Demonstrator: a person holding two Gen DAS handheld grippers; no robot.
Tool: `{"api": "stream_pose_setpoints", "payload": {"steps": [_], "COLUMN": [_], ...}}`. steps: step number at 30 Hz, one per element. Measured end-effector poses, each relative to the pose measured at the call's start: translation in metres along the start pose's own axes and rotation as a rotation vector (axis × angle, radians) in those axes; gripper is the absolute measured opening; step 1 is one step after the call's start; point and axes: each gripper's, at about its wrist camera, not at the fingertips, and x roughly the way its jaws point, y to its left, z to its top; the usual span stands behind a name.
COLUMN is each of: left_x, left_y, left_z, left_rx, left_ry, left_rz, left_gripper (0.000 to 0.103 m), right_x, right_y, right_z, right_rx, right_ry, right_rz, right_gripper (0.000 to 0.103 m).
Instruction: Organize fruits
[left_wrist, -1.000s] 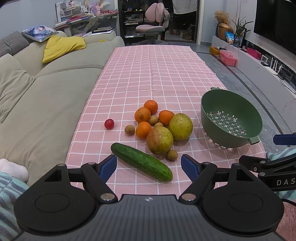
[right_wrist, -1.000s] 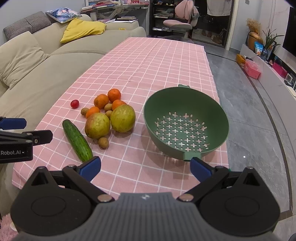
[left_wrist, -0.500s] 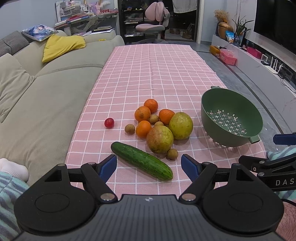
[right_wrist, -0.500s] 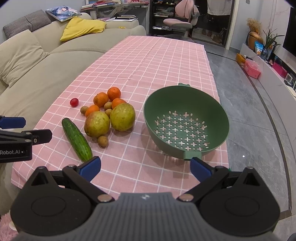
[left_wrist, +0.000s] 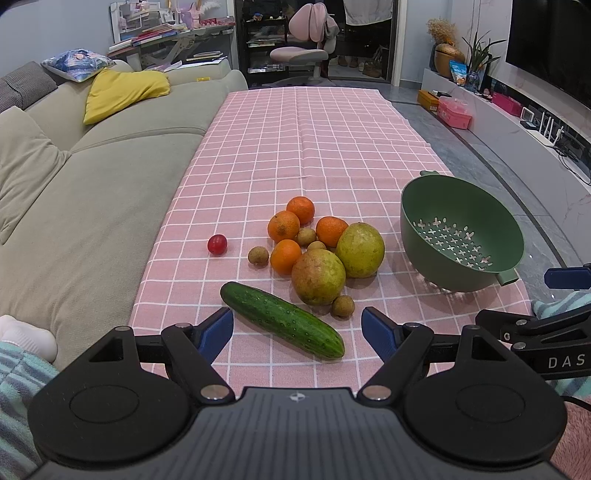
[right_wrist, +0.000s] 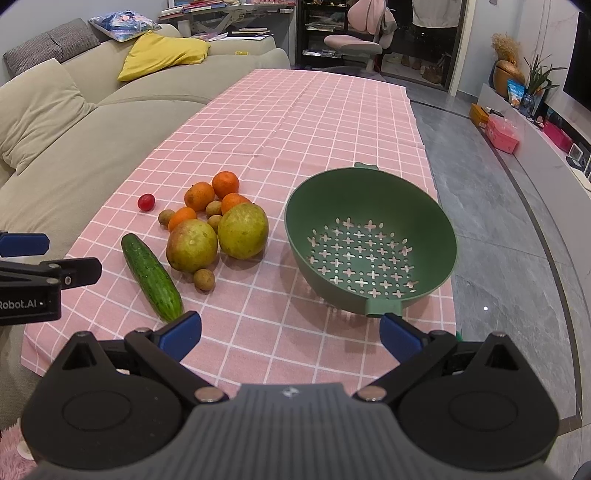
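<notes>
Over the pink surface (left_wrist: 332, 147), both the left claw (left_wrist: 297, 330) and right claw (right_wrist: 290, 332) hang spread, holding nothing; fruit (right_wrist: 218, 225) lies beside the green colander (right_wrist: 369, 251).

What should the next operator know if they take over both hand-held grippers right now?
Left hand-held gripper: open, empty, hovering just short of the cucumber.
Right hand-held gripper: open, empty, near the green colander handle.
Fruit pile sits left of the colander on the pink tablecloth: four oranges, two large pears, small brown fruits, and a red cherry tomato apart.
Done: nothing; the colander is empty.
Left: probably move every piece into the colander.
</notes>
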Motion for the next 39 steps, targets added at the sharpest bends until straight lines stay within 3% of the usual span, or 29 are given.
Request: {"api": "stream_pose_setpoints", "payload": {"steps": [31, 39], "left_x": [-0.002, 0.002], "left_y": [0.003, 0.004], "left_z": [0.0, 0.012], "left_rx": [-0.013, 0.003], "left_ry": [-0.011, -0.077], "left_rz": [-0.041, -0.101], "left_gripper": [0.092, 0.08], "right_x": [0.0, 0.005], "right_y": [0.0, 0.01], "right_z": [0.003, 0.01], "right_rx": [0.009, -0.058], "right_ry": [0.004, -0.131], "right_rz": [0.005, 0.068], "right_gripper": [0.099, 0.087]}}
